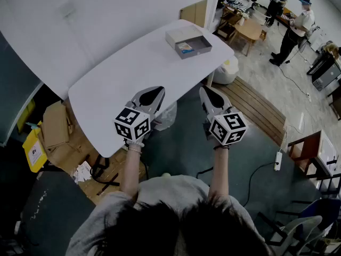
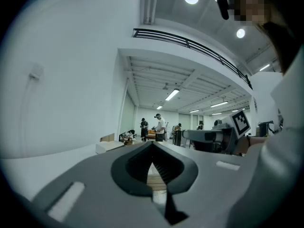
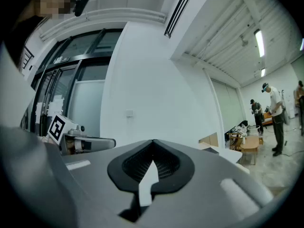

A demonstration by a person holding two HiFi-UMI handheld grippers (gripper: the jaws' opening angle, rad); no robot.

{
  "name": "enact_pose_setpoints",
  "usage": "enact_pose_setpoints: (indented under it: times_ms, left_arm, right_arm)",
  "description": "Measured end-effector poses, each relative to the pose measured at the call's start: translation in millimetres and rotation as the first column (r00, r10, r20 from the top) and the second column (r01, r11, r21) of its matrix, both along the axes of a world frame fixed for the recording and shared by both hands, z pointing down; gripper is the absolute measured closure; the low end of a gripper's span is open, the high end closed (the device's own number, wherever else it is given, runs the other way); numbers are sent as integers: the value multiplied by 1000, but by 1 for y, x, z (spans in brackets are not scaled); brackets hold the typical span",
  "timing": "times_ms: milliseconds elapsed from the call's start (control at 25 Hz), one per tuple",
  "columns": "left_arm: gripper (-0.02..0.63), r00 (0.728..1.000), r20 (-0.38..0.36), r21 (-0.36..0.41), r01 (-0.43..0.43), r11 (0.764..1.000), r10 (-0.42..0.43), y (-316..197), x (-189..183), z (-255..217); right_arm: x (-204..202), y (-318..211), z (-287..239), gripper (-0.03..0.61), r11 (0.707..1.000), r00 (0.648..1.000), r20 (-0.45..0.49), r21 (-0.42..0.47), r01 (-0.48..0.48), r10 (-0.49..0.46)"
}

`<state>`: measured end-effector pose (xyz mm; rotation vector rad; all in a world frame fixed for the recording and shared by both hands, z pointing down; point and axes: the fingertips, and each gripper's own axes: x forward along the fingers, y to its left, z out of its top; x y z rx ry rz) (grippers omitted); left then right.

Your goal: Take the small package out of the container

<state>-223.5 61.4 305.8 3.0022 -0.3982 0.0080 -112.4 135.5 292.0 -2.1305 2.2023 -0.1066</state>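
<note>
large open workshop or lab hall: tall white walls, ceiling strip lights point(image 2: 172, 94), a white table point(image 1: 106, 84), cardboard boxes point(image 1: 56, 127) on the floor by the tabletop's near left corner, a power strip point(image 1: 277, 160) with trailing cable, other people point(image 1: 295, 28) working around a wooden table point(image 1: 250, 30) beyond the far right corner.
</note>
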Motion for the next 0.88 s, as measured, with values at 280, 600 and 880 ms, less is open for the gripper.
enact_pose_setpoints:
  times_ms: [280, 600, 880]
  left_arm:
    - [624, 1000, 3, -9, -6, 1000, 6, 1, 15, 2]
    - [624, 1000, 12, -16, -3, 1000, 3, 11, 35, 7]
    - [624, 1000, 3, -12, 22, 1000, -22, 24, 55, 5]
  right_arm:
    - [12, -1, 4, 566, 1000, 1000, 7, -16, 5, -5]
    - [33, 8, 7, 566, 1000, 1000, 27, -9, 16, -16]
    - [47, 14, 8, 566, 999, 998, 34, -2, 49, -49]
